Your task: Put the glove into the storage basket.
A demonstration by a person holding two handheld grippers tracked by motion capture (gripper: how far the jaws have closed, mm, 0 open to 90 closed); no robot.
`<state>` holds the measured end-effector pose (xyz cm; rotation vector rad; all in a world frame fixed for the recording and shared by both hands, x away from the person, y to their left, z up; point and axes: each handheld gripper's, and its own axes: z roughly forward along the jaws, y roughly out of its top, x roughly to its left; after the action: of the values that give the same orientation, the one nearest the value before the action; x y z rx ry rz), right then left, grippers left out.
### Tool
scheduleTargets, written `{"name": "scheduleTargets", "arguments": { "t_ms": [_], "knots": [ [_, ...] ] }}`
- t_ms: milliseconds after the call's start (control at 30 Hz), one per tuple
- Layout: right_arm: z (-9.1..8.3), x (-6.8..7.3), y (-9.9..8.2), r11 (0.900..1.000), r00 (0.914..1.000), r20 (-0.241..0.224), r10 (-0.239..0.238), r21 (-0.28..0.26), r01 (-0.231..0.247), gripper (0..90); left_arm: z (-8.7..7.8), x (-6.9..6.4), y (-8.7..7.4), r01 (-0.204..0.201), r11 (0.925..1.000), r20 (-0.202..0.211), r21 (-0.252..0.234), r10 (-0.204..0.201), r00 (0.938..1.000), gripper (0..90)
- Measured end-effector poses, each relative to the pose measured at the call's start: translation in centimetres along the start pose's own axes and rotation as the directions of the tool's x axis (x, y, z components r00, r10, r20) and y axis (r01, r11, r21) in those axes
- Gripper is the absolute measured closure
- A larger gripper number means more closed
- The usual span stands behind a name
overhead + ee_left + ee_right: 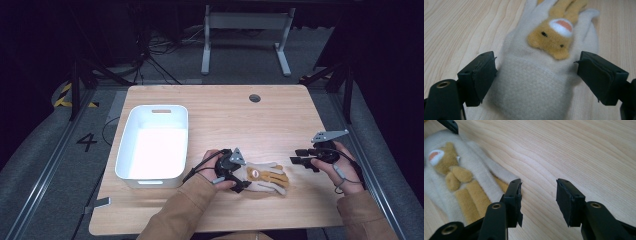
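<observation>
The left tongs point(536, 77) stood wide apart over the wrist end of a soft cream glove point(536, 82). One jaw sat on each side of the cuff, and the pads did not squeeze it. The glove lay flat on the wooden worktop point(225, 120), near the front edge. It had a yellow animal face point(551, 37) with a white and pink nose, and yellow fingers. No words could be seen on it. The right tongs point(538, 200) were open too, with bare wood between the jaws, just beside the glove's fingertips. Farther left sat a white tub point(152, 142). On the grey floor beyond the worktop's left side a "4" point(86, 142) was painted.
</observation>
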<state>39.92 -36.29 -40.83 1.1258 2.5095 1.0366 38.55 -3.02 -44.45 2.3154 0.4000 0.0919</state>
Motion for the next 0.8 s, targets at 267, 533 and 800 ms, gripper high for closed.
{"name": "scheduleTargets", "arguments": {
  "t_ms": [267,533,800],
  "knots": [
    [0.1,0.0,0.0,1.0000,1.0000,-0.005,-0.003,0.000,0.003,55.7,1.2,-0.1,0.0,-0.005,0.9999,0.003,0.013,0.005,1.0000,15.7],
    [0.3,0.1,0.0,1.0000,1.0000,-0.010,-0.002,-0.002,0.002,55.5,2.1,-0.5,0.1,-0.032,0.9987,-0.003,0.039,0.033,0.9995,14.7],
    [0.2,0.2,-0.1,1.0000,0.9998,-0.020,-0.008,-0.003,0.008,55.3,1.0,-1.1,0.5,-0.098,0.9941,0.006,0.046,0.098,0.9951,15.8]
  ]
}}
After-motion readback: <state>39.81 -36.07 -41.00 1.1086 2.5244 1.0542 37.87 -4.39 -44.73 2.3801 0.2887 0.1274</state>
